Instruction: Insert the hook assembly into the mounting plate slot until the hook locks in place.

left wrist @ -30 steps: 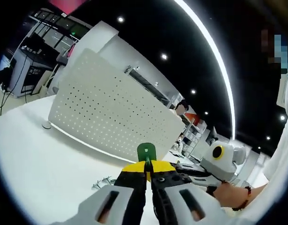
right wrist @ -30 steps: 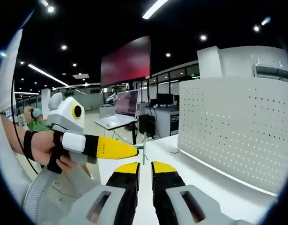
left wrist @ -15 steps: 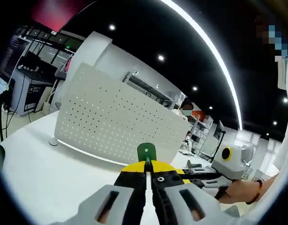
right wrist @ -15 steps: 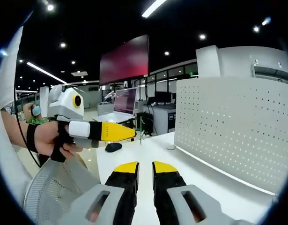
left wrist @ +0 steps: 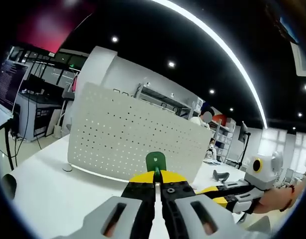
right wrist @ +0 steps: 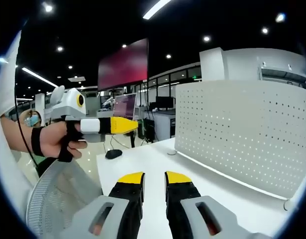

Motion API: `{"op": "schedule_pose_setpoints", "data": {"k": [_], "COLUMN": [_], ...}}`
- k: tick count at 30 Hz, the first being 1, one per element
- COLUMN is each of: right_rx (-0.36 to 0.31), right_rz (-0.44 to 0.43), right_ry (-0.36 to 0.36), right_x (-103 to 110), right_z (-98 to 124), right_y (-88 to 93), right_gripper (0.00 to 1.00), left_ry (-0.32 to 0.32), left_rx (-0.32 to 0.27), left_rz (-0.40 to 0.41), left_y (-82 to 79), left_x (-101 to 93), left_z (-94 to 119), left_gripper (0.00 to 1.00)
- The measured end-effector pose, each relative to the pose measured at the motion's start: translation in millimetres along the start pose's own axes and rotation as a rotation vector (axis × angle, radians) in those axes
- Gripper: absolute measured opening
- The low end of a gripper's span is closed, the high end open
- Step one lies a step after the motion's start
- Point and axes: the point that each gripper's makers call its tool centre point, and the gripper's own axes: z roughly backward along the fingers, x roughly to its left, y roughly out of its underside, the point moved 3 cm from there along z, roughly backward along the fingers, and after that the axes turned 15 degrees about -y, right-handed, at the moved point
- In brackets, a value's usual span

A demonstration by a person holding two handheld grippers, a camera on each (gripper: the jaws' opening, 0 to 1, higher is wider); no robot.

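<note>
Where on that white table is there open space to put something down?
The white table lies bare between the right gripper and the foot of the perforated white board. In the left gripper view, bare table also runs left of the left gripper, which pinches a green hook. It is tighter where the two grippers meet.

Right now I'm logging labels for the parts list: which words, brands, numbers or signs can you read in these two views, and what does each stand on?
No text can be read.
Small dark print on the yellow jaw of the left gripper, seen in the right gripper view: too small to read.
Wall screen: red glow, no legible text.
Monitor: faint lines of text, blurred.
Perforated mounting plate and green hook assembly: no markings.
</note>
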Motion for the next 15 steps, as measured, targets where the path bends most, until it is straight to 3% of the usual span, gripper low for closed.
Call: {"op": "schedule_pose_setpoints", "data": {"k": [8,15], "right_rx": [-0.03,-0.034], "right_rz": [-0.015,-0.015], "right_ry": [0.032,0.065], "right_x": [-1.6,-4.1], "right_z": [13.7,20.6], "right_y": [-0.6,-0.4], "right_gripper": [0.18,0.3], "left_ry": [-0.04,-0.086], "left_rx": [-0.031,-0.032], "left_rz": [-0.072,-0.122], "left_y": [-14.4,-24.9], "left_x": [7.2,18.2], "left_z": [-11.1,-20.7], "left_gripper": [0.02,0.02]}}
